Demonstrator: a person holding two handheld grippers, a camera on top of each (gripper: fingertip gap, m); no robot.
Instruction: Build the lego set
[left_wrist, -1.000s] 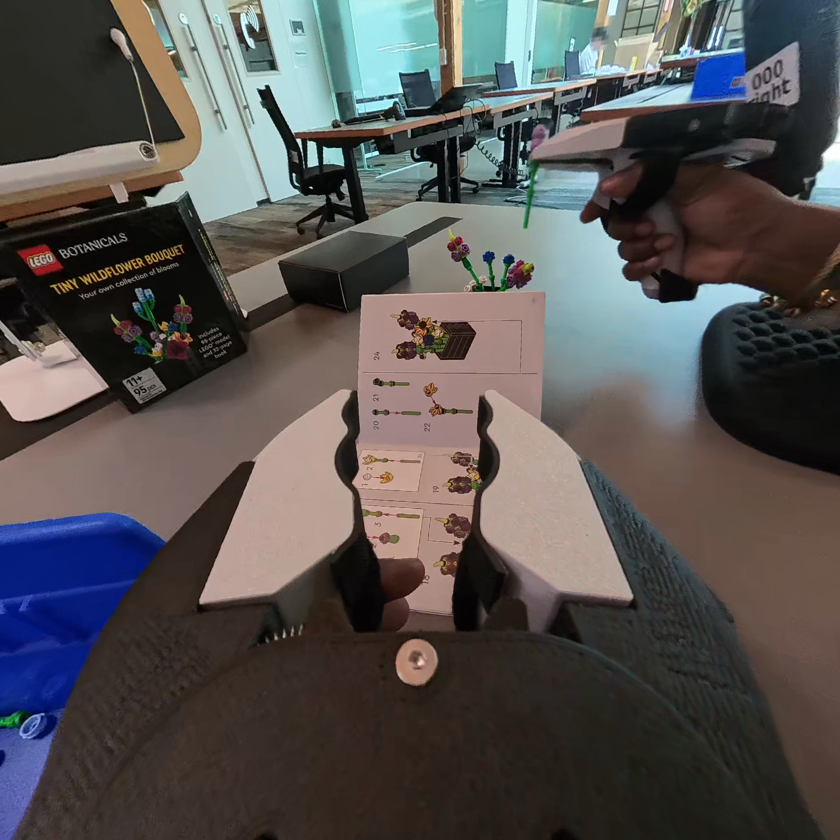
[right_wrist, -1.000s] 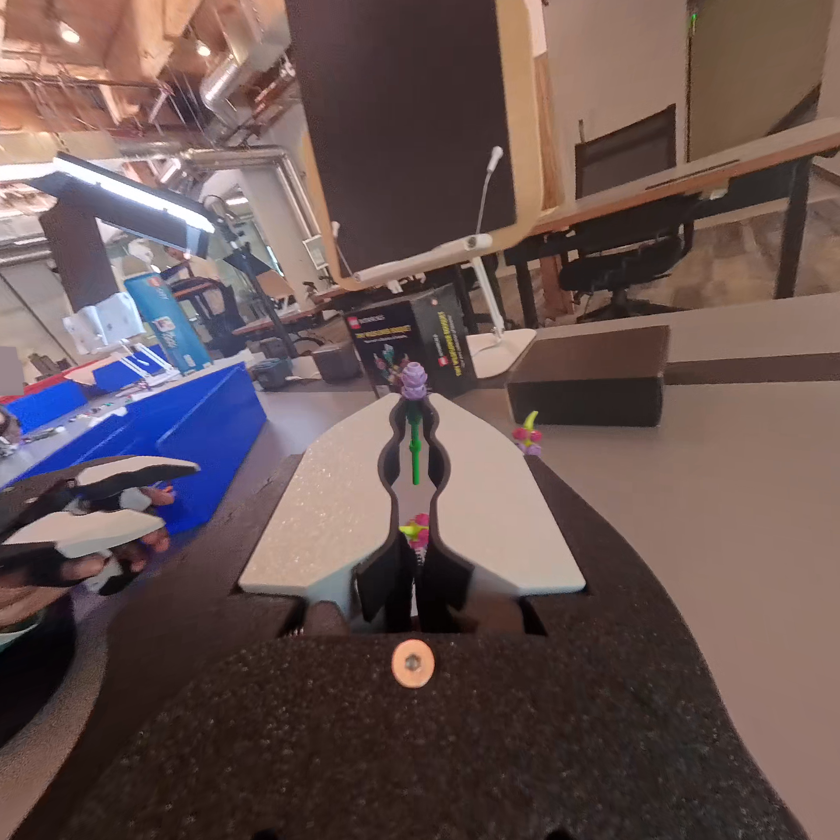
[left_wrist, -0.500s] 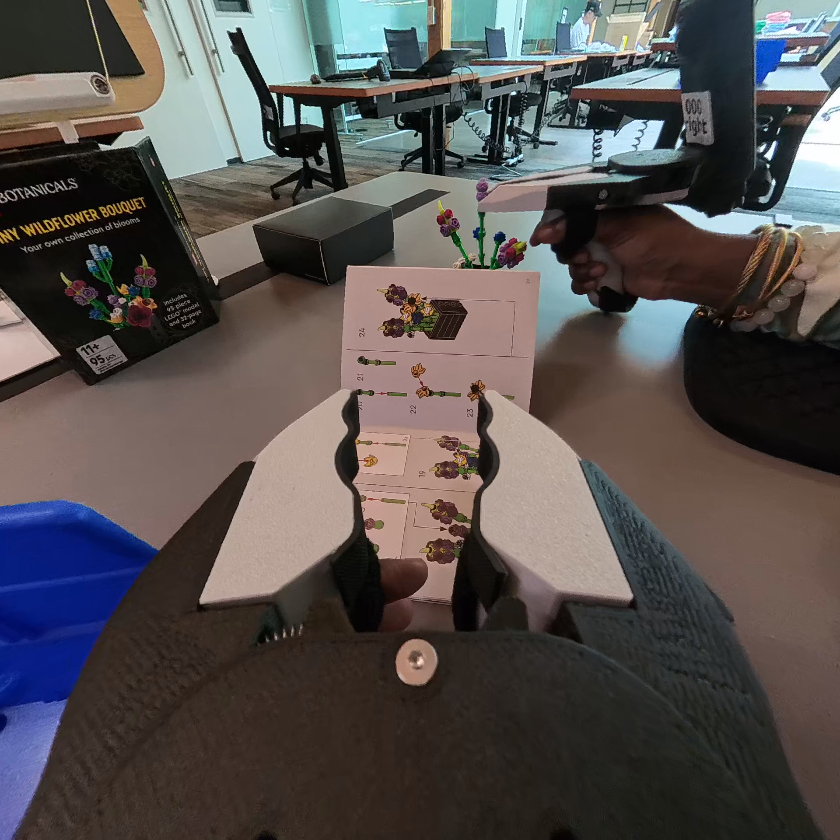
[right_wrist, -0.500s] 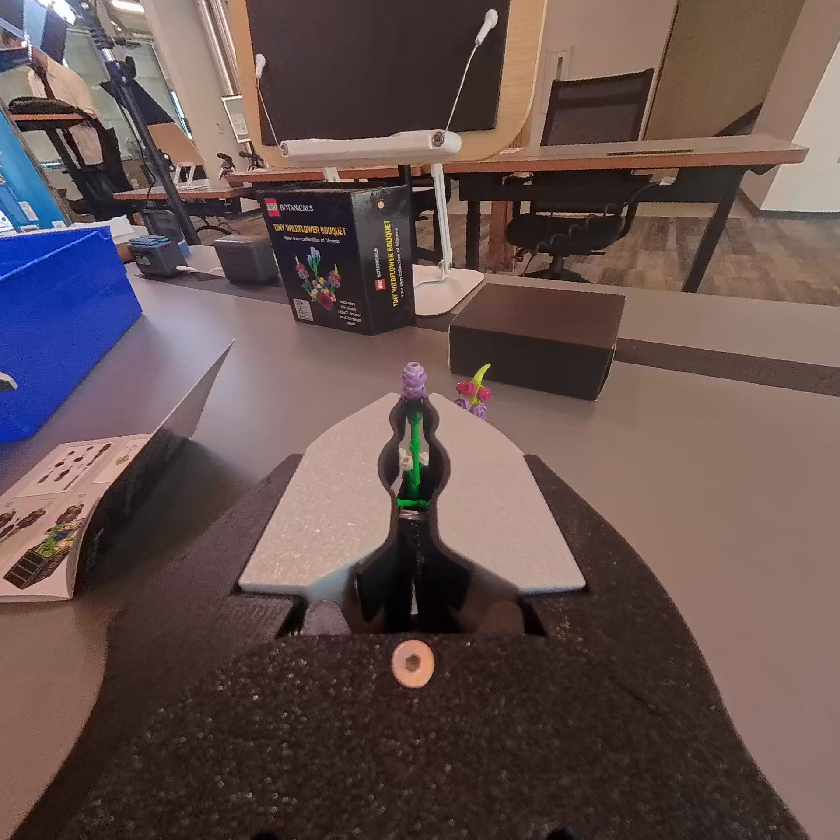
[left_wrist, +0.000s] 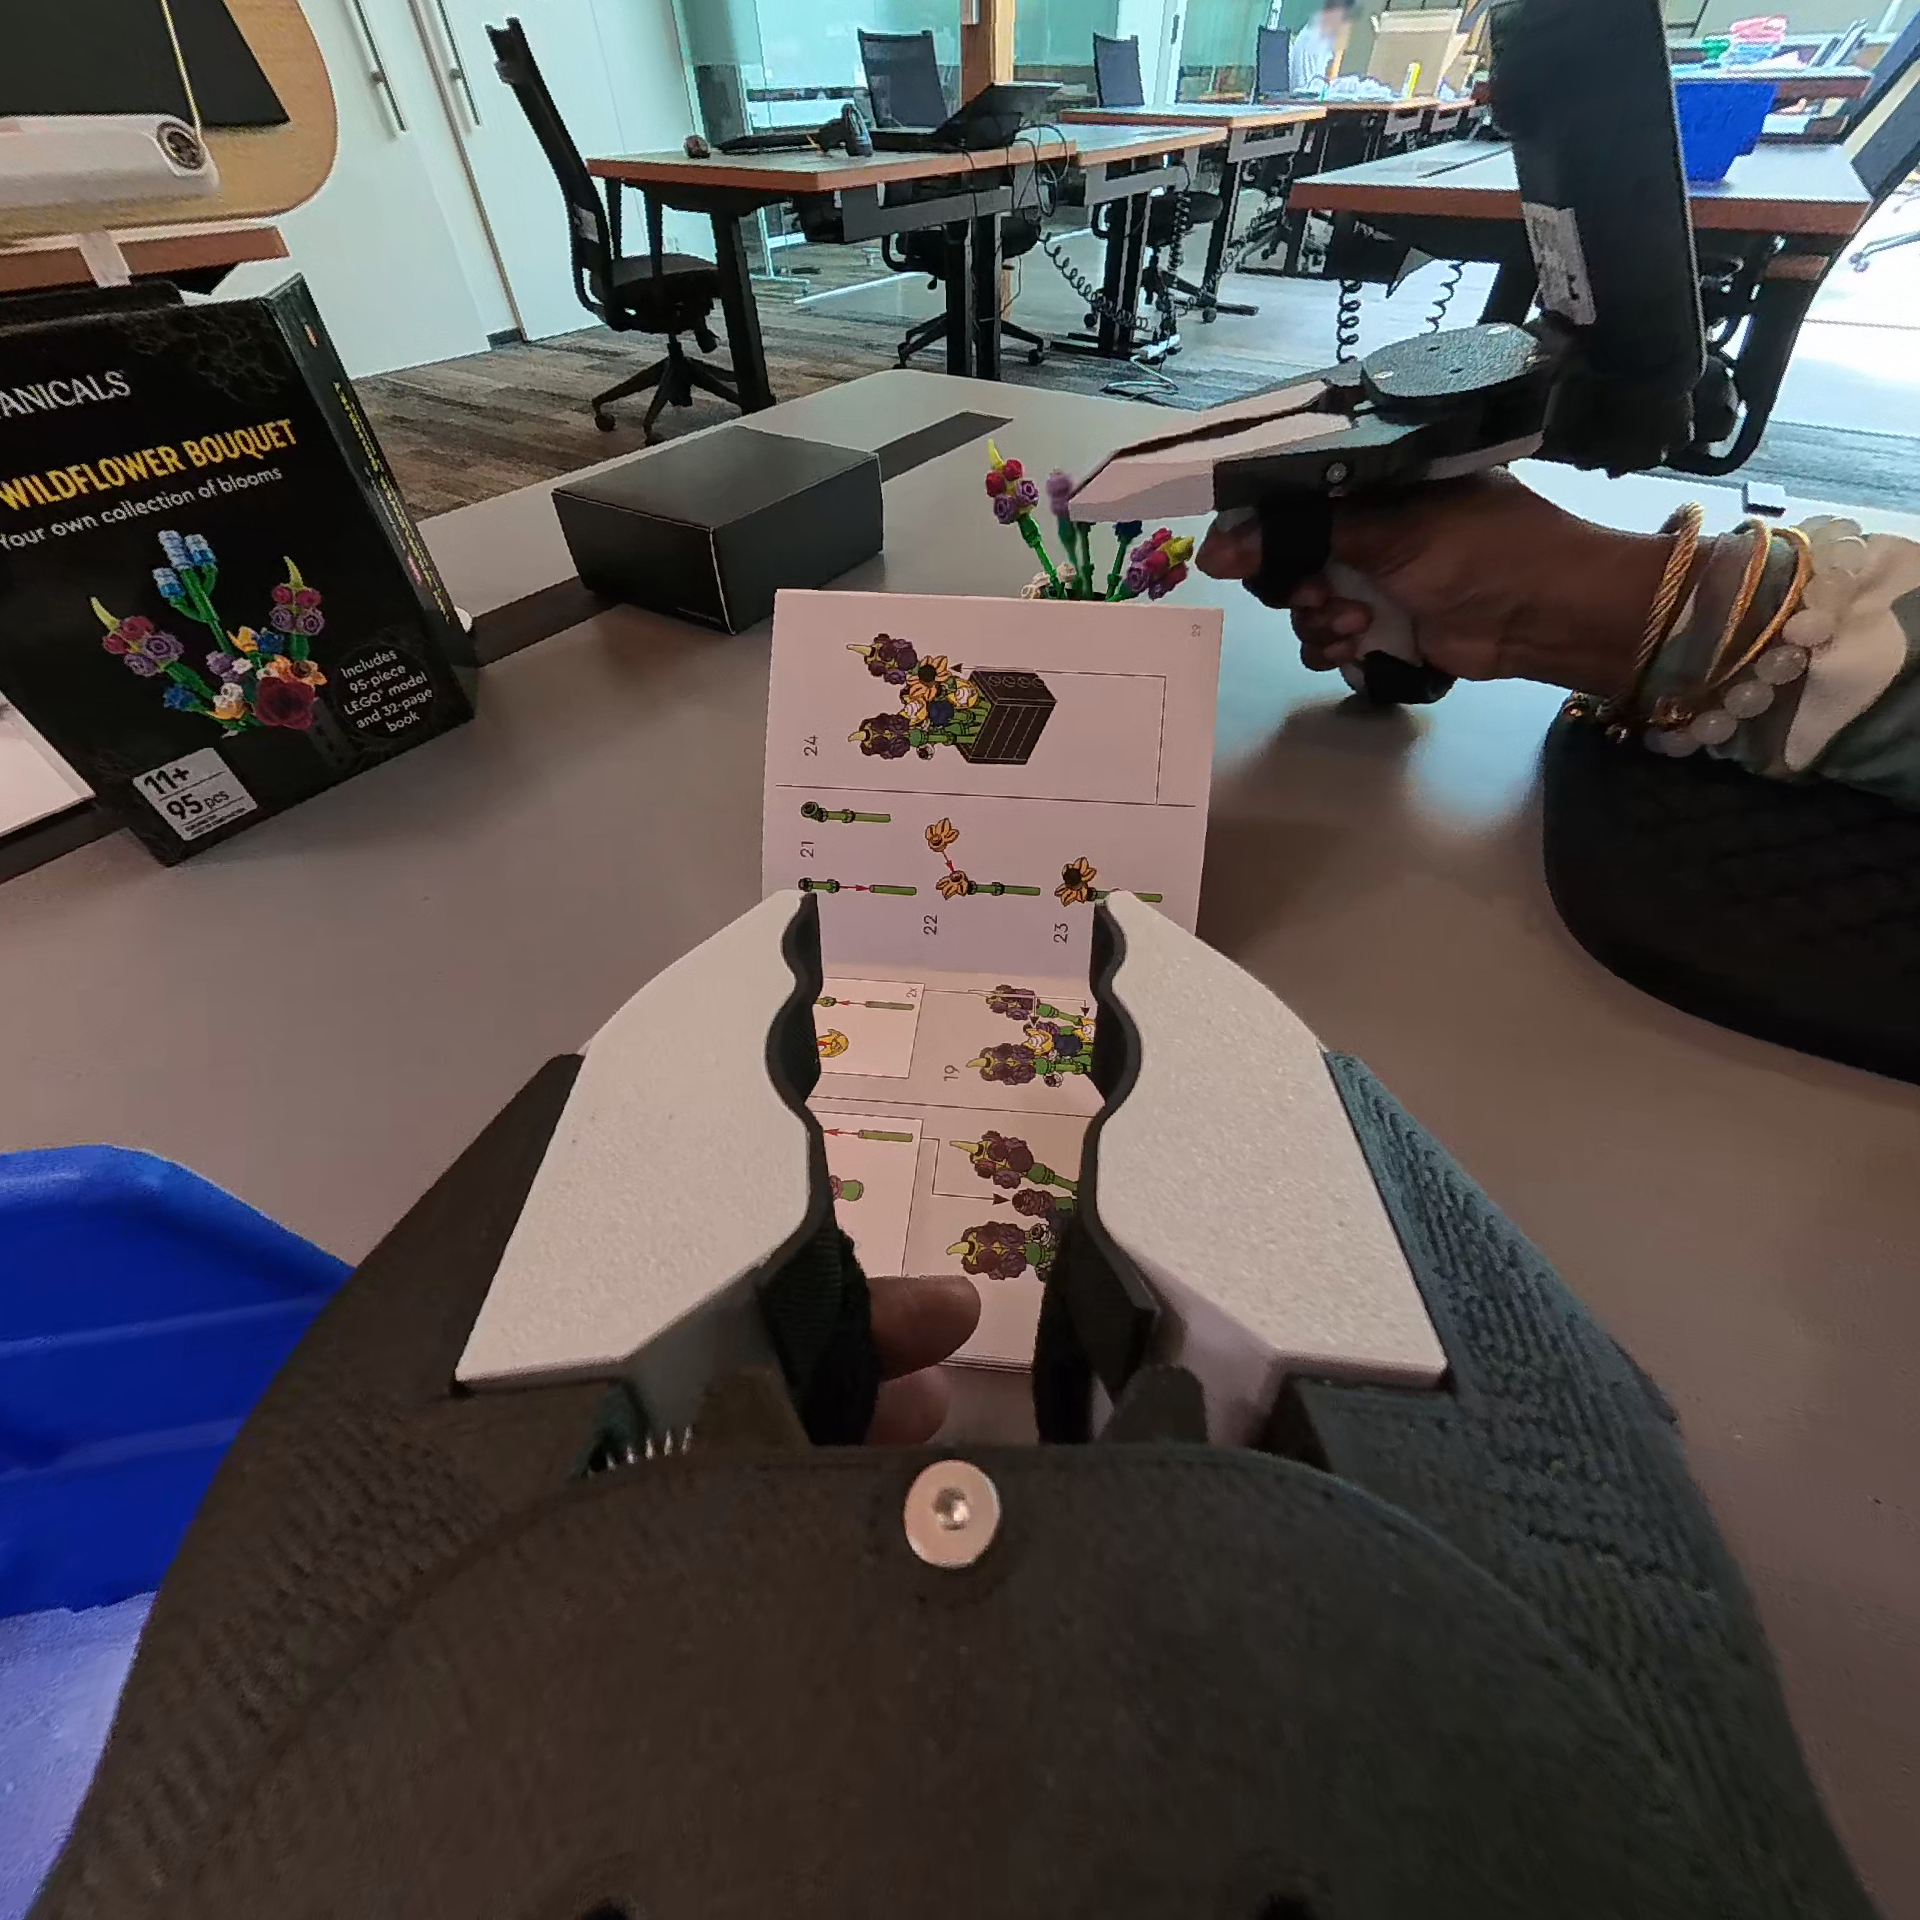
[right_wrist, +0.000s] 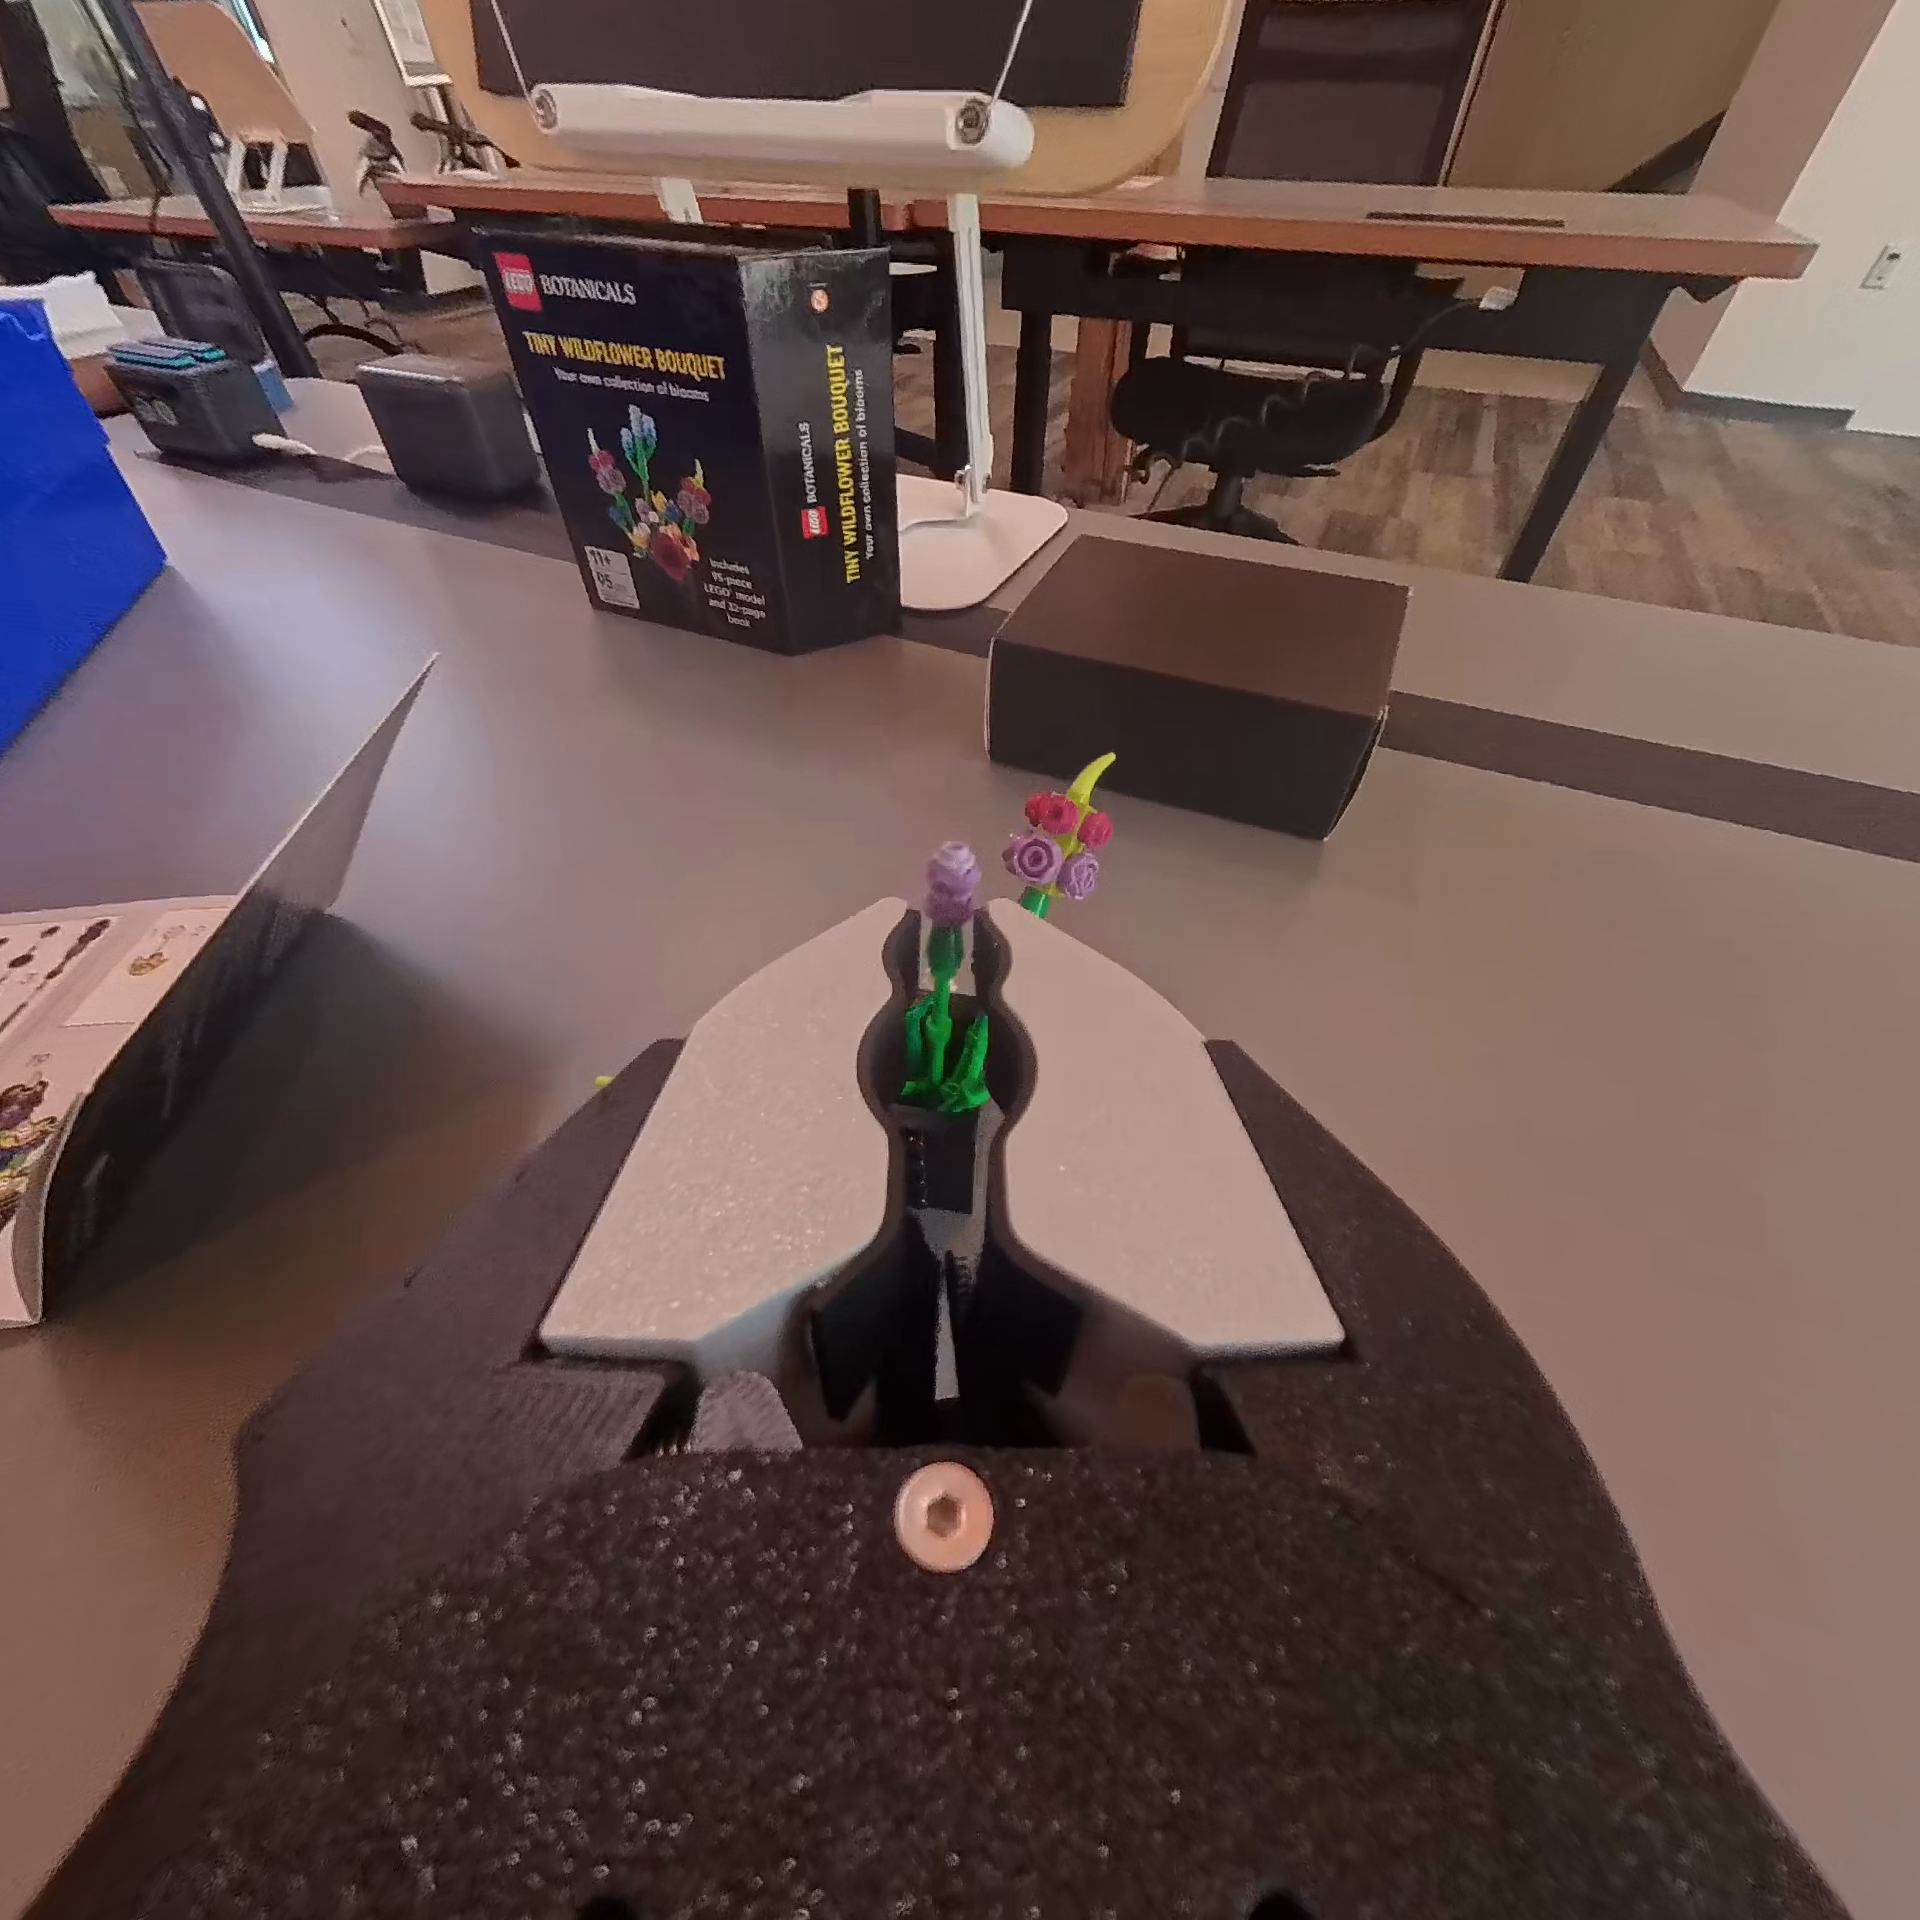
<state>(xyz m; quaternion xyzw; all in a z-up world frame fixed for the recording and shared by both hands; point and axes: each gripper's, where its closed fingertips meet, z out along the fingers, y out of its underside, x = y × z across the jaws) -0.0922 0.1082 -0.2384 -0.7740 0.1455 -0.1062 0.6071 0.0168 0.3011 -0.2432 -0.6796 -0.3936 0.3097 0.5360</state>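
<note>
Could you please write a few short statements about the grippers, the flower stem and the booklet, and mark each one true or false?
1. The right gripper is shut on a purple-tipped flower stem. True.
2. The left gripper holds a flower. False: it is open and empty, with the booklet behind it.
3. The instruction booklet stands open, its upper page upright. True.
4. The set's black box lies flat on the table. False: it stands upright.
5. The bouquet stands behind the booklet in the left wrist view. True.
</note>
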